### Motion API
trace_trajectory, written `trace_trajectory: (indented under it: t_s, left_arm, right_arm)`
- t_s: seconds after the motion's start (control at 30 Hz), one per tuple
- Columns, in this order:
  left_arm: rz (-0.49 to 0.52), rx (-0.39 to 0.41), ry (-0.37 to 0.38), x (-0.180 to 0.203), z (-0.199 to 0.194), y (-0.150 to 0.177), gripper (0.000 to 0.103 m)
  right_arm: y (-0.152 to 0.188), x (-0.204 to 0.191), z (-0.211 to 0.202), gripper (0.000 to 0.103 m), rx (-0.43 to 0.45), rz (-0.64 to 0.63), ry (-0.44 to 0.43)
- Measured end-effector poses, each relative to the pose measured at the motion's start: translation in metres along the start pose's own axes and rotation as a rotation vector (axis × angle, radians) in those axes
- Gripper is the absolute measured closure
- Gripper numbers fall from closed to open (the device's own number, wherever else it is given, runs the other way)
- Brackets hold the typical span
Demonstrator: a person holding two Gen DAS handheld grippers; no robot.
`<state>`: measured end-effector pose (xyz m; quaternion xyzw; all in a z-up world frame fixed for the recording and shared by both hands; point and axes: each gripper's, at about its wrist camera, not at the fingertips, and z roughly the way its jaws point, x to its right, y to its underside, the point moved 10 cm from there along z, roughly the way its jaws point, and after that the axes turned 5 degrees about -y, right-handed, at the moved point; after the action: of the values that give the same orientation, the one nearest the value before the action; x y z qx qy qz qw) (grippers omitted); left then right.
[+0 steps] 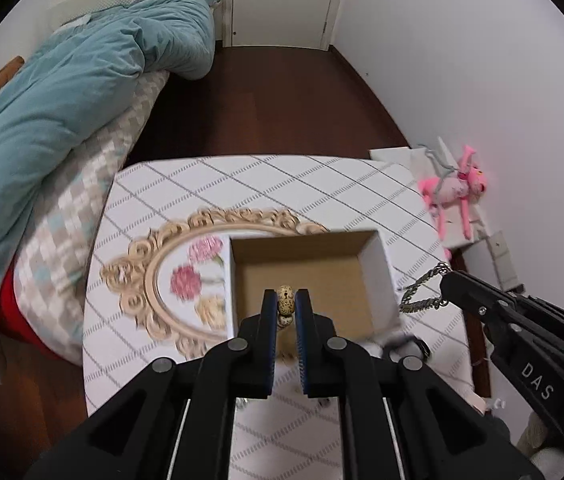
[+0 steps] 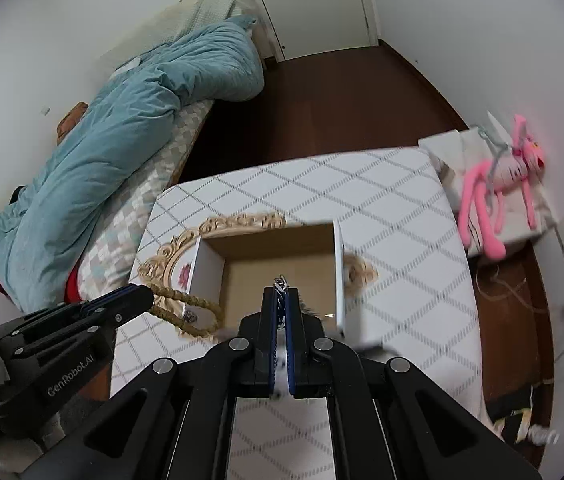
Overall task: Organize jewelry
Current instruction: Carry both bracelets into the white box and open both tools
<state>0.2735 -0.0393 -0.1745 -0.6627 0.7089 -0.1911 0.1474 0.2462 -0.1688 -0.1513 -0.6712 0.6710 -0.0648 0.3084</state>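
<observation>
My left gripper [image 1: 285,300] is shut on a speckled tan bead bracelet [image 1: 285,295] and holds it above the open cardboard box [image 1: 377,276]. My right gripper [image 2: 280,300] is shut on a metal chain [image 2: 280,283] over the same box [image 2: 339,276]. In the left wrist view the right gripper [image 1: 447,282] shows at the right with the chain [image 1: 421,294] hanging from it. In the right wrist view the left gripper [image 2: 138,300] shows at the left with the beaded strand [image 2: 186,300] draped toward the box. The box inside looks empty.
The box stands on an ornate gold oval tray with flowers [image 1: 170,276] on a white table with a diamond-pattern cloth [image 1: 282,184]. A bed with a teal duvet [image 1: 62,100] is at the left. A pink plush toy [image 1: 455,192] lies on a white shelf at the right.
</observation>
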Motion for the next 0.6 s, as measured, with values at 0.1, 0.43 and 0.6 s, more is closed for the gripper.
trace_trajectory:
  t_s: [0.1,0.43,0.6]
  left_arm:
    - [-0.006,-0.025,-0.008,-0.004,0.022,-0.011,0.097]
    - [-0.049,-0.147,0.033,-0.012,0.079,-0.017,0.096]
    - [-0.053,-0.188,0.005,-0.013,0.086,-0.019,0.092]
  right_arm:
    - [-0.015,0.003,0.024,0.099,-0.028,-0.001,-0.003]
    - [-0.024,0.017,0.094,0.099,-0.132,0.046,-0.018]
    - [-0.022,0.022,0.114,0.099,-0.201,0.043,-0.034]
